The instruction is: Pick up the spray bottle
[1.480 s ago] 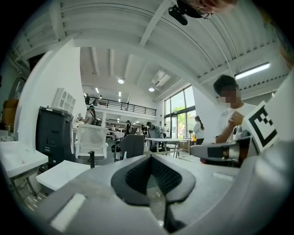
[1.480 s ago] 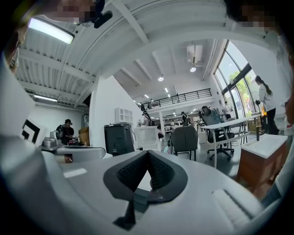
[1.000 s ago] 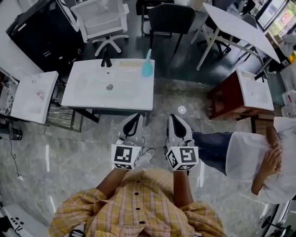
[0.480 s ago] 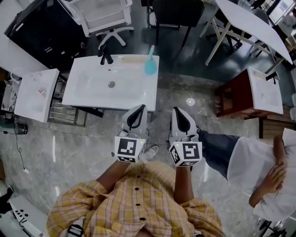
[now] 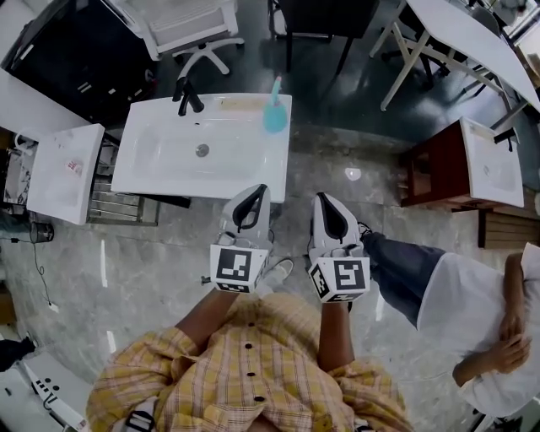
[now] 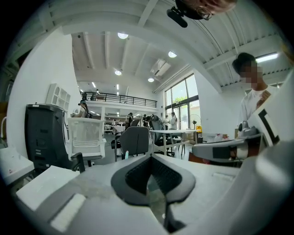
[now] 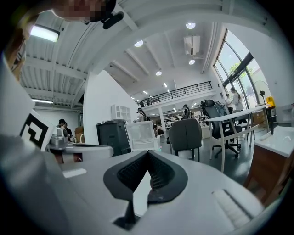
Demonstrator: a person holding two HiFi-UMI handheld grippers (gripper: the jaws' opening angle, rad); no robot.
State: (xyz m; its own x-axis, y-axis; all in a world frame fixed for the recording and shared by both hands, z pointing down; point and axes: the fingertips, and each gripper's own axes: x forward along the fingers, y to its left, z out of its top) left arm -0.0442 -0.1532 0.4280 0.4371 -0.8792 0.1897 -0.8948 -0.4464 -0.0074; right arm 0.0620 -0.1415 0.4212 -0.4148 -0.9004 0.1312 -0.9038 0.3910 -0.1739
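The spray bottle (image 5: 273,114), teal with a pale nozzle, stands upright at the far right corner of the white sink counter (image 5: 152,173). In the left gripper view the spray bottle (image 6: 126,155) is small and far off, just left of the jaw tips. My left gripper (image 5: 260,190) hovers over the floor just short of the counter's near edge, its jaws shut on nothing. Beside it to the right, my right gripper (image 5: 320,198) is level with it, shut and empty too. Both point toward the counter, well short of the bottle. In their own views, the left gripper (image 6: 150,156) and right gripper (image 7: 148,152) show their tips meeting.
A black faucet (image 5: 187,94) stands at the counter's back. A second white basin (image 5: 59,173) lies left, and a brown cabinet with a basin (image 5: 468,164) right. A person in white (image 5: 481,312) sits near right. Chairs (image 5: 181,25) and a white table (image 5: 472,42) stand beyond.
Both grippers have moved forward together toward the sink counter's near edge, jaws still shut. The seated person has slid toward the picture's lower right.
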